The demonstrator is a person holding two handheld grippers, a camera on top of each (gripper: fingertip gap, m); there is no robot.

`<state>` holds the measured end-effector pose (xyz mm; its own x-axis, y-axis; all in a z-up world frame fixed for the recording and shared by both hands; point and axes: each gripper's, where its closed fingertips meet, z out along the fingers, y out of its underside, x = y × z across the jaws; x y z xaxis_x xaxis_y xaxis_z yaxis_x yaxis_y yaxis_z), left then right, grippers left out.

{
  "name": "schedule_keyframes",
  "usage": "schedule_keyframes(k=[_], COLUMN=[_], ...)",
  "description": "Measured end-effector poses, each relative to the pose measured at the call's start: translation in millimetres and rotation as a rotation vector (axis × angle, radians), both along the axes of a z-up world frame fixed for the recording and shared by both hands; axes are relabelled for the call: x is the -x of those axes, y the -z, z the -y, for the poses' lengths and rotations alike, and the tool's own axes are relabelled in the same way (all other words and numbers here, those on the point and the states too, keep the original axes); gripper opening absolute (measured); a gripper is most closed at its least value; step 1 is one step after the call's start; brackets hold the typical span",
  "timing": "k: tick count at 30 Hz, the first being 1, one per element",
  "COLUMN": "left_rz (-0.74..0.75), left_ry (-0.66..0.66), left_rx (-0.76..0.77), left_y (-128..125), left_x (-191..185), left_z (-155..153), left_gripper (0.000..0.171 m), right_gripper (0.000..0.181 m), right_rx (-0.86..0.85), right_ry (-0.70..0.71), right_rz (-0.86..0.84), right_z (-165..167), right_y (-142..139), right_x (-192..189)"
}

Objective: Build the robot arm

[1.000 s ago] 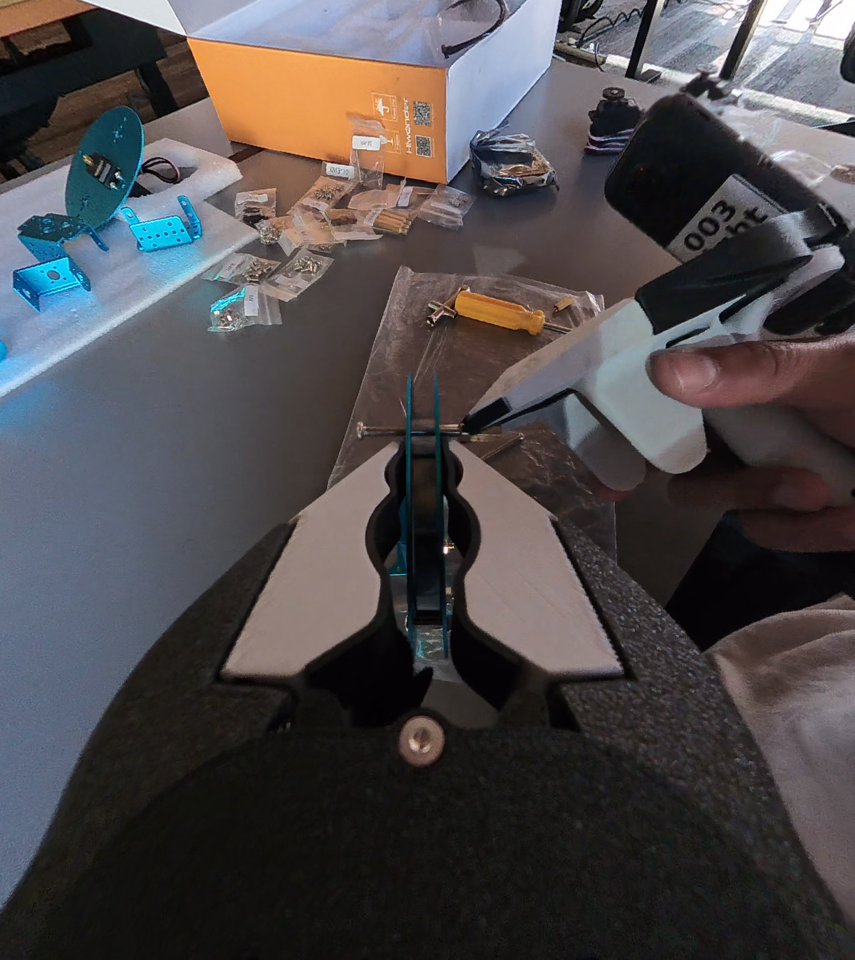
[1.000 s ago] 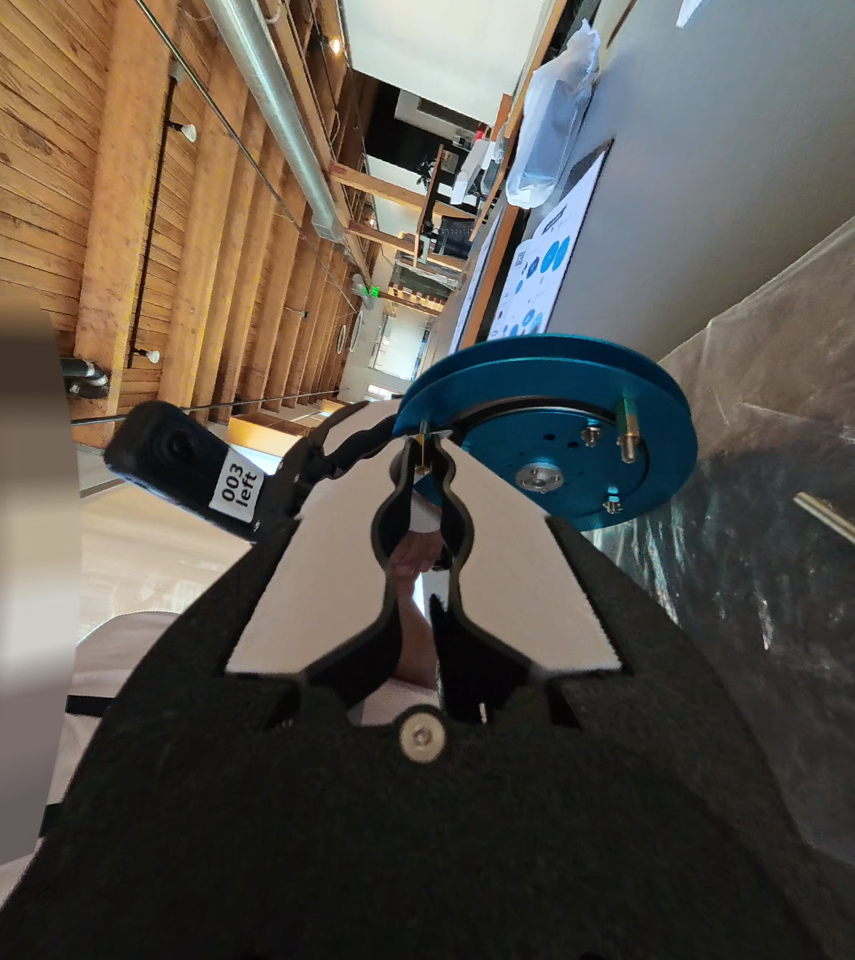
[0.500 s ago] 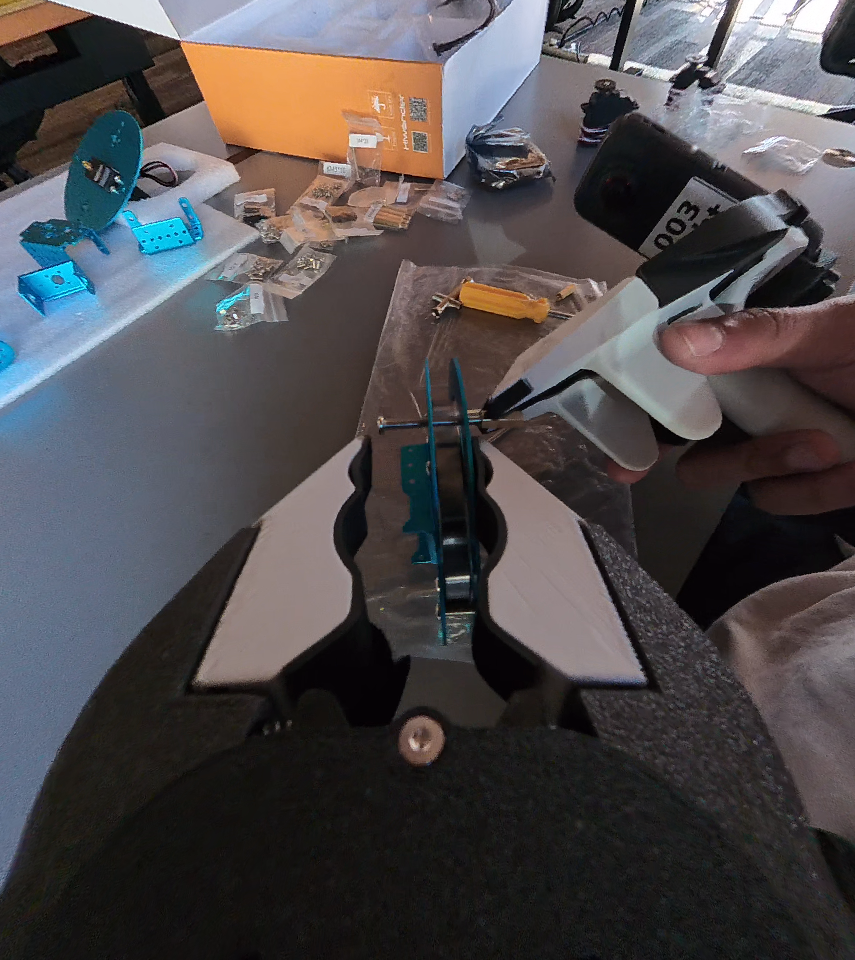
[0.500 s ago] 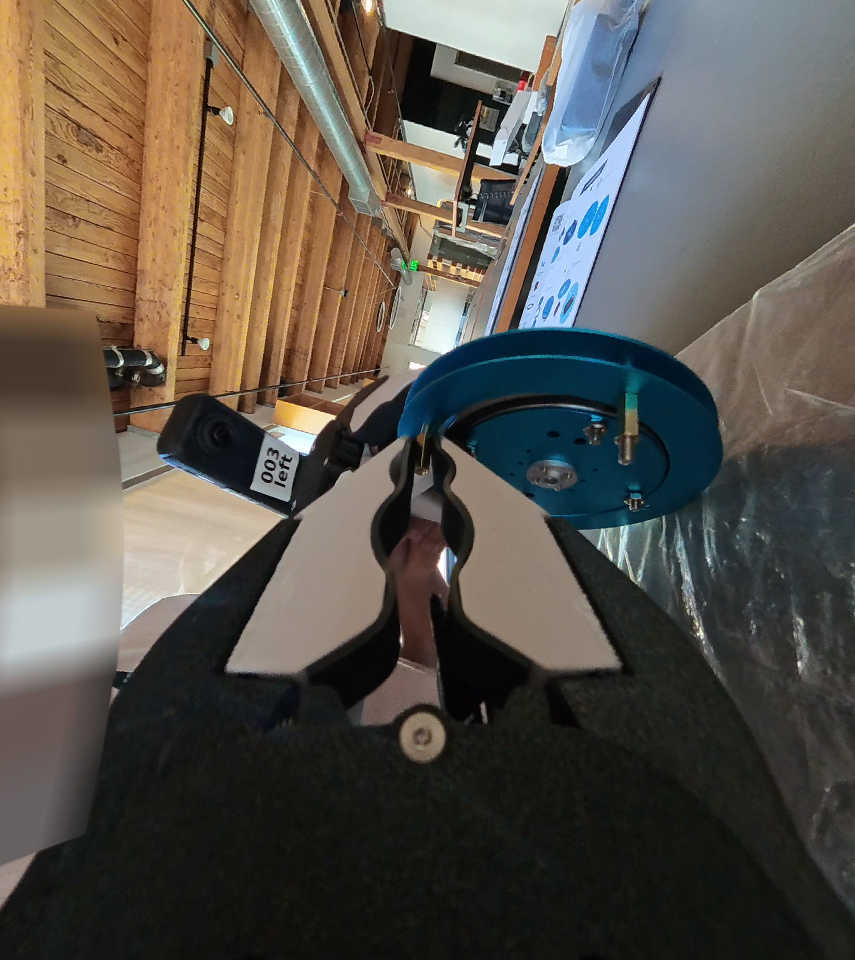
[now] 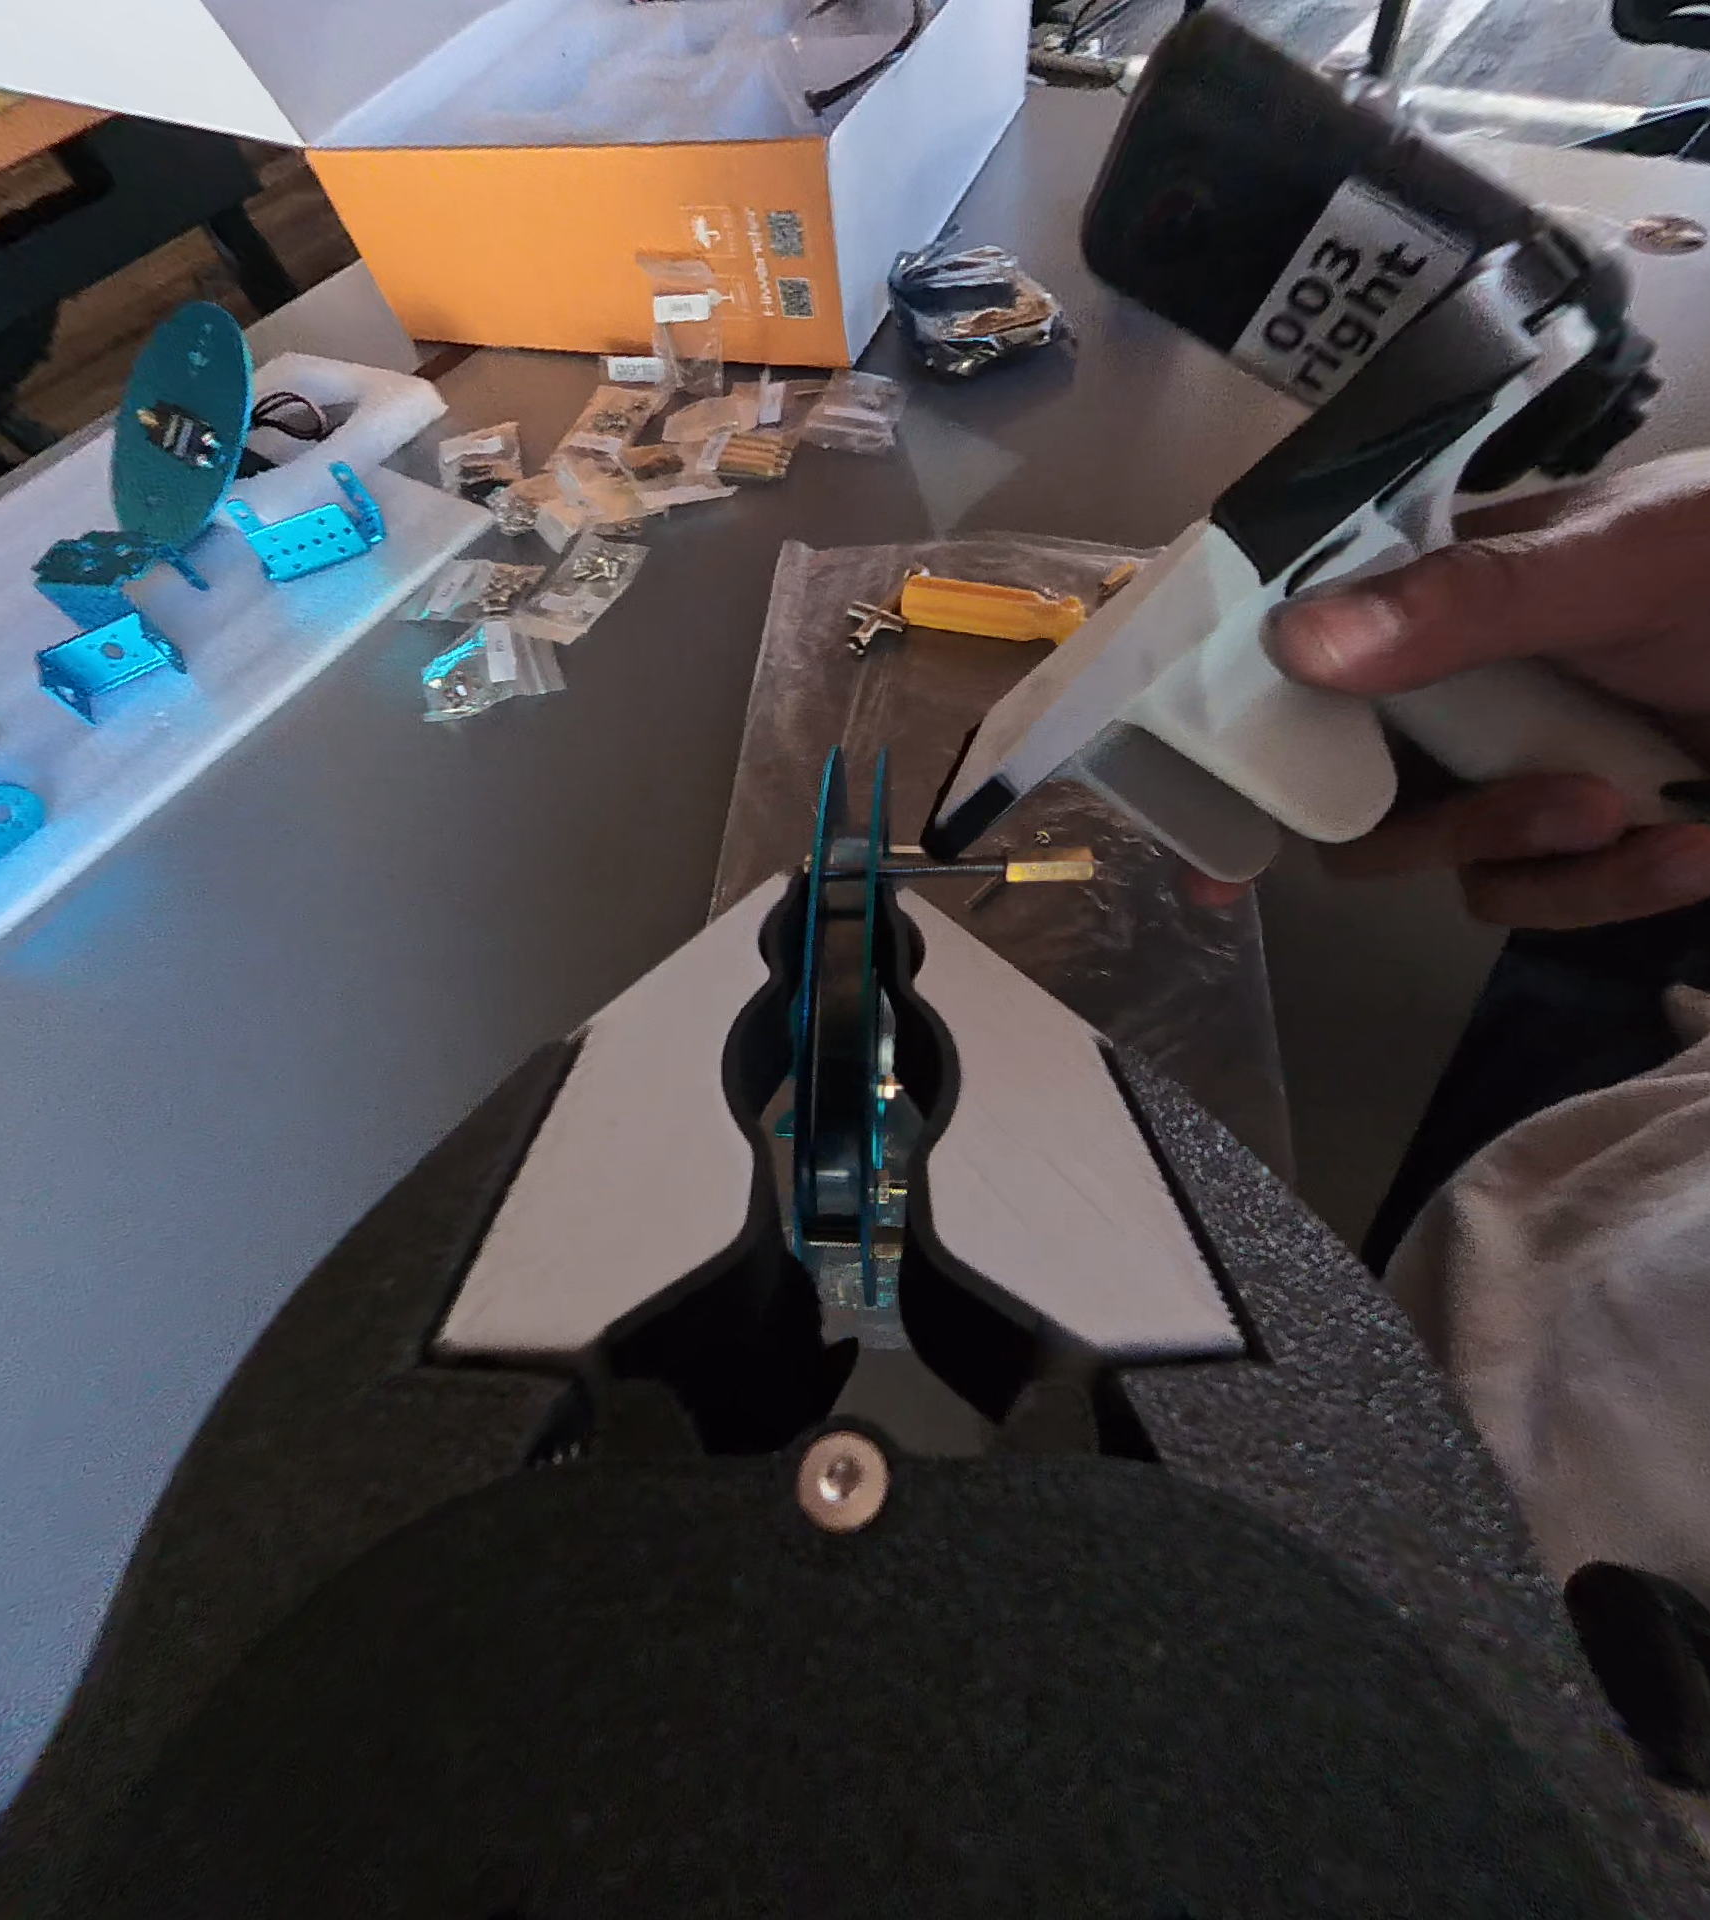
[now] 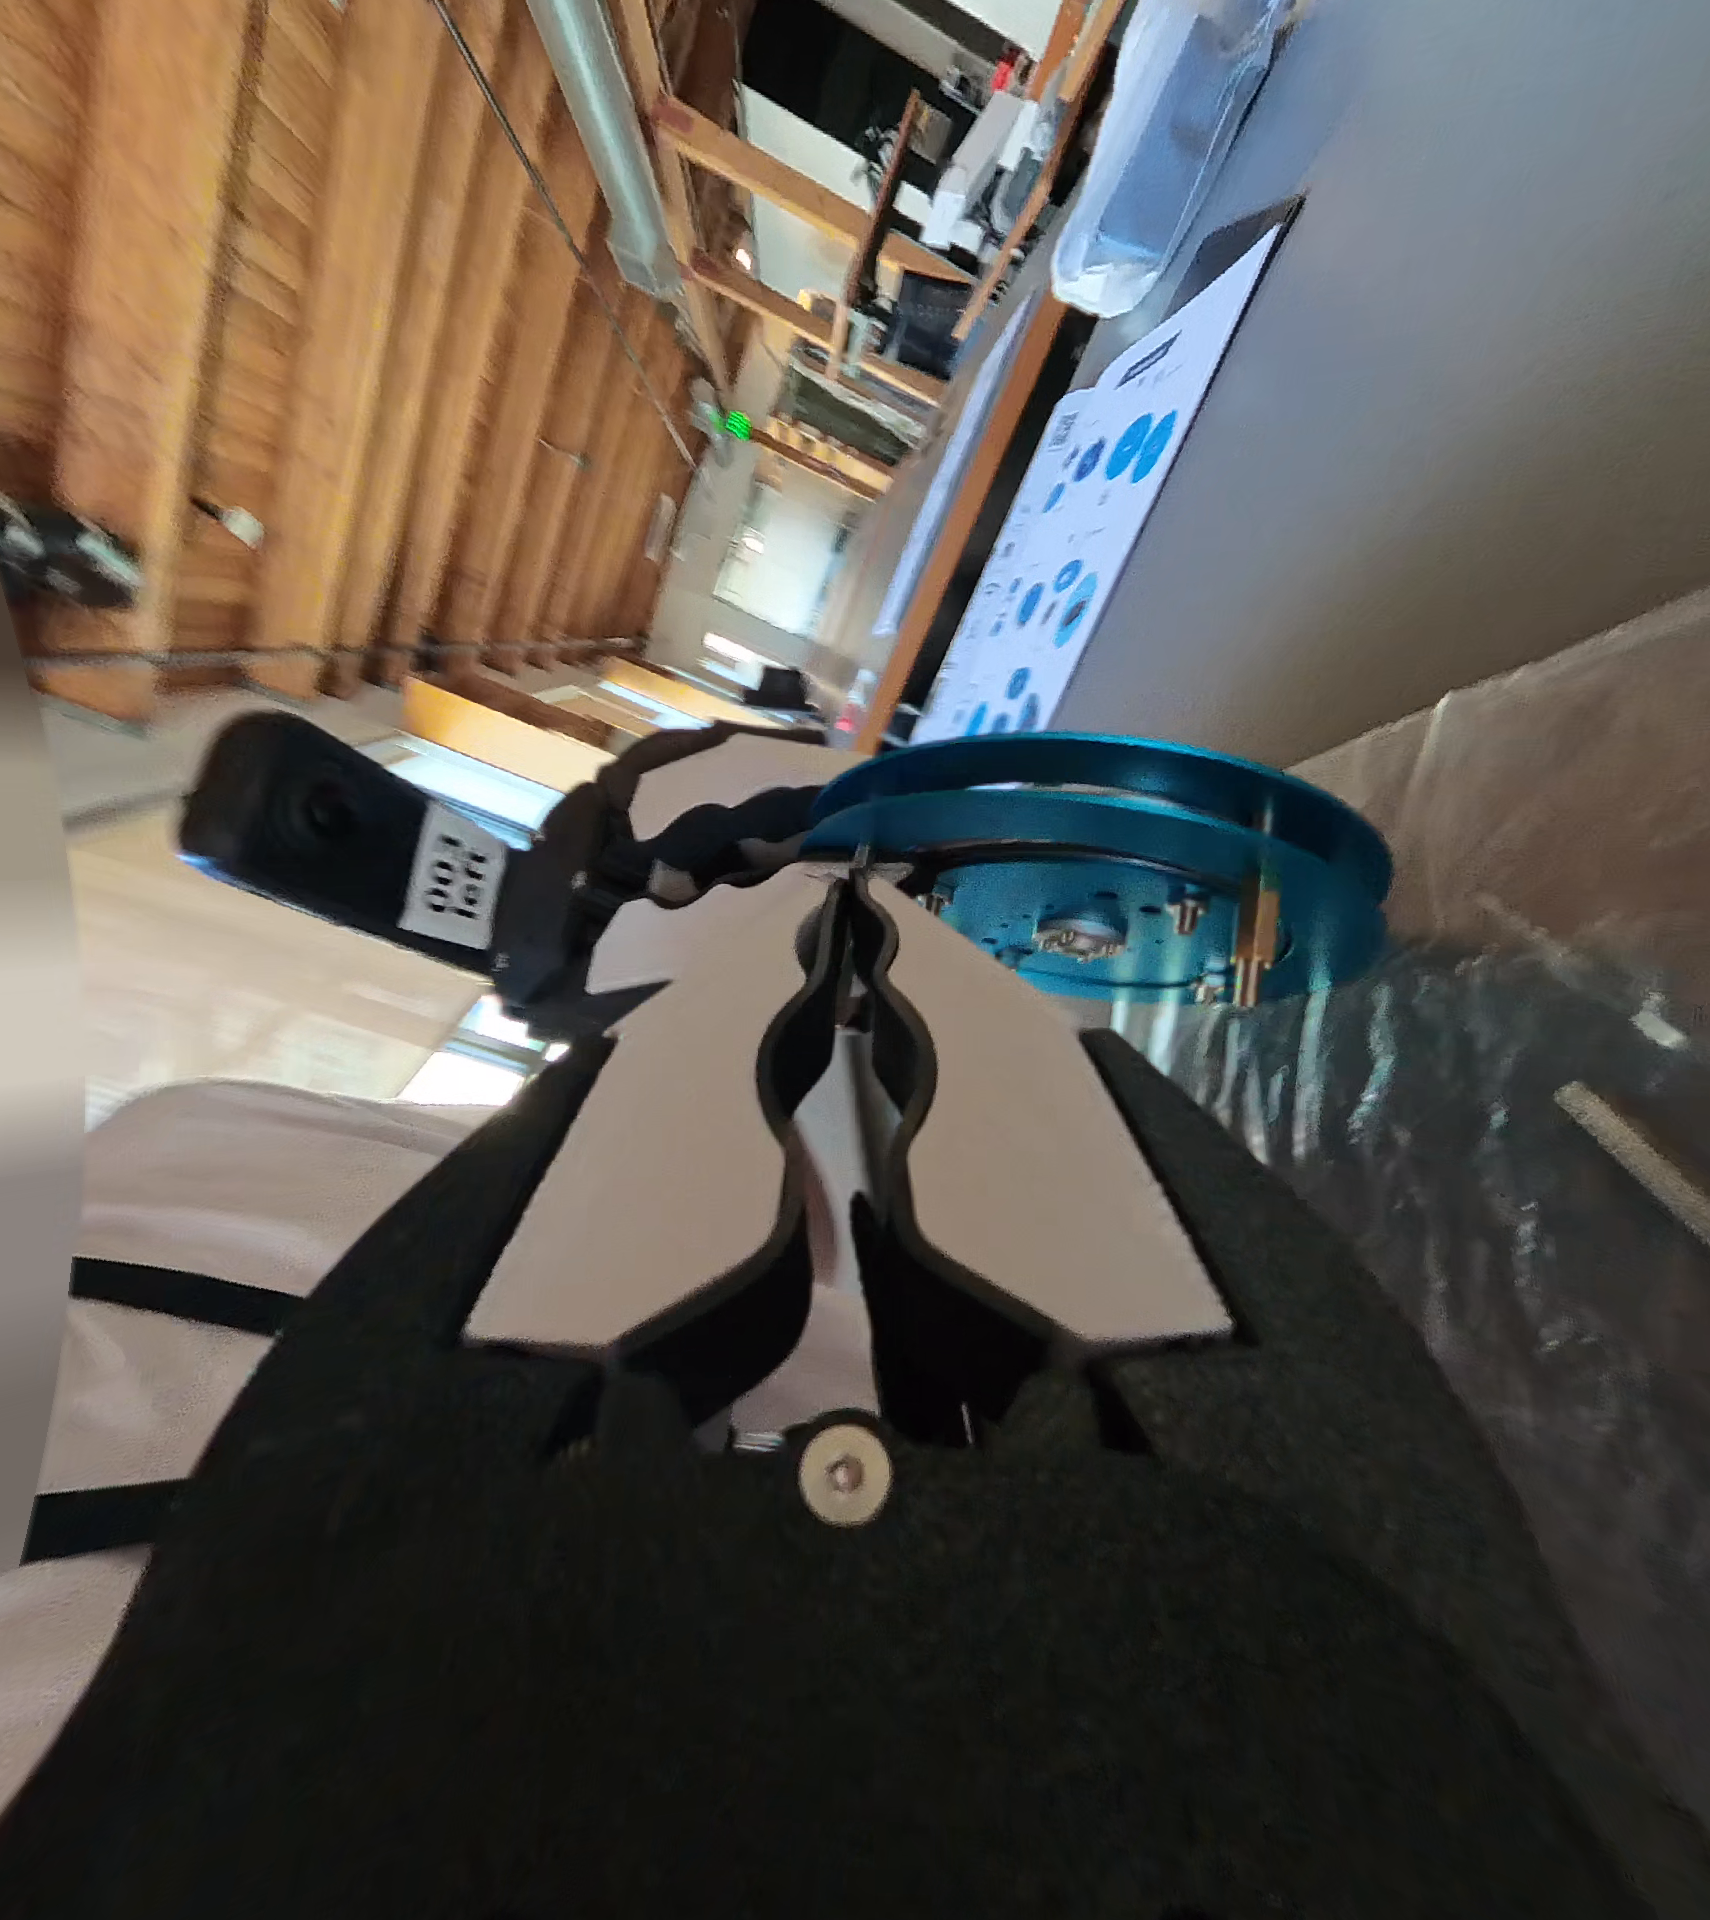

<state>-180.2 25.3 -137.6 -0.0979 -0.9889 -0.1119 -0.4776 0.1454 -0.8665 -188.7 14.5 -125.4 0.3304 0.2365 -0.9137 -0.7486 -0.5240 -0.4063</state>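
My left gripper [image 5: 846, 904] is shut on a blue double-disc assembly [image 5: 835, 997] and holds it edge-on above a clear plastic sheet [image 5: 1090, 987]. A long thin screw [image 5: 944, 871] passes sideways through both discs and sticks out to the right, with a brass standoff [image 5: 1048, 868] at its end. My right gripper [image 5: 965, 821] comes in from the right and pinches that screw right beside the discs. In the right wrist view the right gripper [image 6: 849, 883] is shut on the thin screw at the rim of the blue discs [image 6: 1142, 821].
A yellow screwdriver [image 5: 996, 613] lies at the far end of the sheet. Small hardware bags [image 5: 622, 468] and an orange-and-white box [image 5: 570, 239] sit behind. Blue brackets [image 5: 311, 530] lie on white foam [image 5: 207, 675] at left. A loose long screw [image 6: 1661, 1195] lies on the sheet. My left and right fingertips are right by each other. Left tips and right tips are each some 20 cm from the yellow screwdriver [image 5: 996, 613].
The screw stuck out left of the discs; now it sticks out right with the brass standoff showing. My left gripper loosened half a second ago and is closed on the discs again.
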Motion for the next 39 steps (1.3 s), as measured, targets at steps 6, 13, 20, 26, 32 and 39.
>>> schedule_keyframes(k=[6, 13, 20, 26, 32, 39], left_rz=[-0.01, -0.025, -0.036, -0.036, -0.036, -0.015], left_ry=[-0.049, -0.089, -0.069, -0.087, -0.076, -0.074], left_rx=[0.055, 0.13, 0.131, 0.15, 0.152, 0.062], left_y=[0.0, 0.1, 0.4, 0.4, 0.5, 0.1], left_x=[-2.7, -5.3, -5.8, -5.7, -6.2, -5.1], left_z=[-8.7, -12.7, -10.2, -14.7, -9.2, -8.2], left_gripper=[0.011, 0.011, 0.011, 0.01, 0.01, 0.01], right_gripper=[0.016, 0.026, 0.005, 0.005, 0.003, 0.003], right_rx=[-0.106, -0.165, -0.175, -0.142, -0.074, 0.092], right_ry=[0.055, 0.333, 0.282, 0.228, 0.205, 0.082], right_rz=[0.446, 1.61, 1.771, 1.74, 1.634, 0.741], right_z=[4.2, 10.4, 2.9, -2.8, -4.9, -1.3], right_y=[-10.5, -8.2, 0.6, 0.2, 7.4, 10.4], right_x=[-6.4, -15.9, -6.5, -9.7, -11.7, -0.4])
